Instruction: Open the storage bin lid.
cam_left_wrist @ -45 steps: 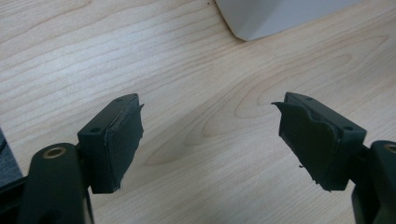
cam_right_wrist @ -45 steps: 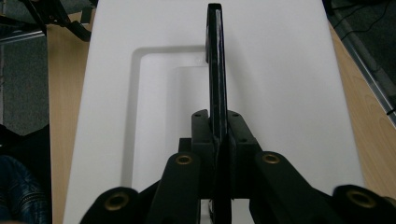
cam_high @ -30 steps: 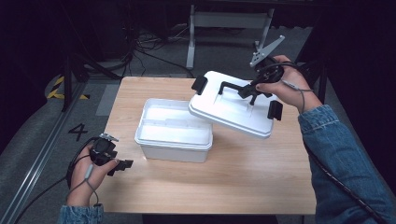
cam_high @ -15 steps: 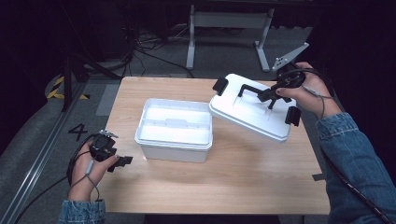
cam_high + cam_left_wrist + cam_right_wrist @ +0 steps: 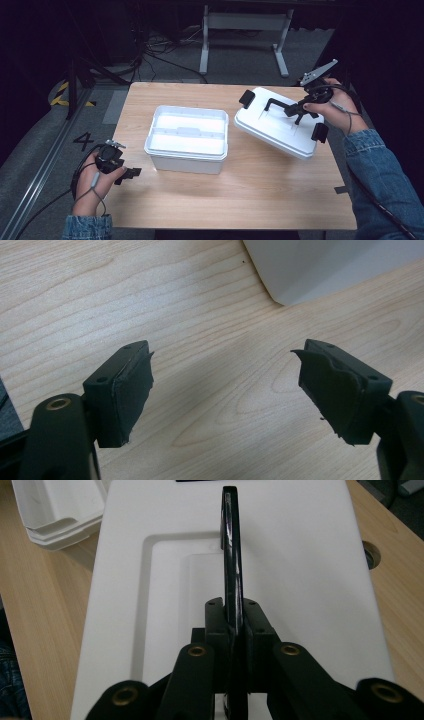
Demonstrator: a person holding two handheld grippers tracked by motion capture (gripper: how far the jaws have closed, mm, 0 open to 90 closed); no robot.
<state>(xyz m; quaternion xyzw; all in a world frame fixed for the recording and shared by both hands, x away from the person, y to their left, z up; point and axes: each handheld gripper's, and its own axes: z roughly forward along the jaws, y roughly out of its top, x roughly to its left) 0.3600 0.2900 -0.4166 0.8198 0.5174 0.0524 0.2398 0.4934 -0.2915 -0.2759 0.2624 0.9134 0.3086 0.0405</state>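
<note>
— Where do the tongs stand?

— The right tongs [image 5: 294, 108] are clamped tight on the black plastic handle [image 5: 230, 545] of the white rectangular plastic lid [image 5: 280, 125], which hangs tilted over the right part of the light wooden tabletop [image 5: 210, 200], its far right end near the right edge. The left tongs [image 5: 225, 390] gape wide with nothing between them, low over bare wood near the tabletop's left edge, toward the near left corner.

— And the room around them?

— The open white rectangular plastic box [image 5: 187, 137] sits mid-tabletop, just beside the lid's lower left end and near the left tongs. The near strip of the tabletop lies bare from left to right.

— Beyond the tabletop?

— A grey floor [image 5: 165, 65] with black cables [image 5: 150, 47], a grey metal stand [image 5: 245, 22] at the far side, and a painted black numeral 4 [image 5: 82, 141] at left.
</note>
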